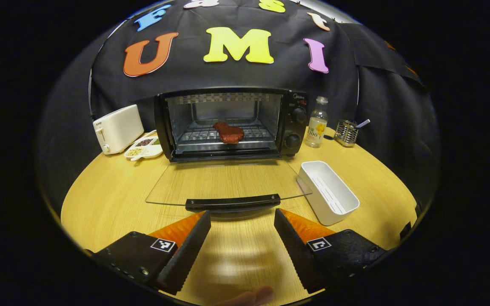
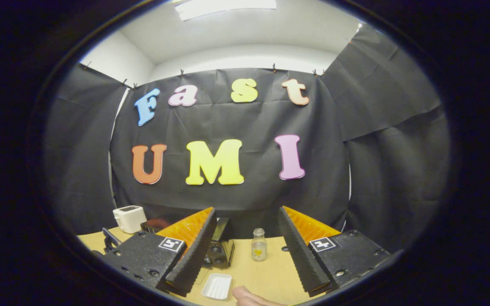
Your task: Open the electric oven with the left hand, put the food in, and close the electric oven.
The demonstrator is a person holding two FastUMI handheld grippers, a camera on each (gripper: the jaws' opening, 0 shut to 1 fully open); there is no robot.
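Your left gripper [image 1: 242, 219] is wide apart and holds nothing. It hangs low over the counter [image 1: 100, 199], just in front of the handle [image 1: 232, 202] of the oven door.

Your right gripper [image 2: 246, 219] is wide apart too, with nothing in it. It is up high and points at the wall, so it looks to be out of the way.

Now the big things. The oven [image 1: 230, 123] stands at the back of the counter, in the middle. Its glass door [image 1: 223, 182] is down flat and fully open, so the first step looks done. A white toaster [image 1: 117, 128] stands to the left of the oven, with a small dish of seeds [image 1: 143, 147] beside it. A bottle [image 1: 317, 122] stands close to the right of the oven. A white tray [image 1: 328, 191] sits near the right edge of the door, and it looks empty.

The food [image 1: 229, 132] is a dark red piece. It lies on the rack inside the oven, near the middle. So the second step looks done too.

What is left, I think, is one step: shut the door. Your left gripper is in a good spot for it, right by the handle. You would need to get under the handle and lift the door up until it shuts.
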